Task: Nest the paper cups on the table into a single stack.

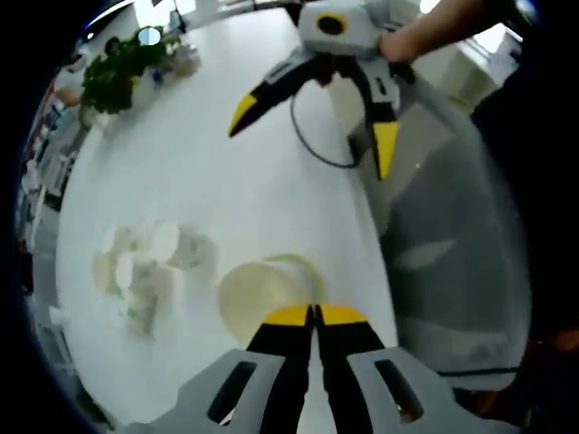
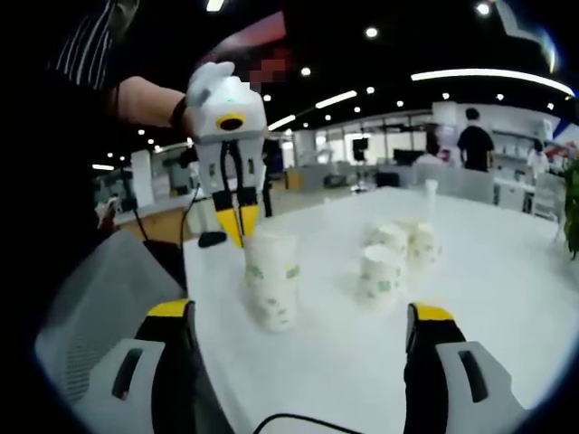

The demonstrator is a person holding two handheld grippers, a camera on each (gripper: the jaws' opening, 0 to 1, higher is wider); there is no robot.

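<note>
A white paper cup with green print stands upright on the white table, and it looks like a short nested stack. My left gripper is shut on the near rim of this cup. In the right gripper view the left gripper comes down onto the cup from above. My right gripper is open, its jaws wide apart, low and just short of the cup. It hangs open over the table's far side. Several more cups cluster to the left, some lying down.
A green plant stands at the table's far corner. A black cable lies on the table near its edge. A grey chair sits beside the table. People stand in the office background.
</note>
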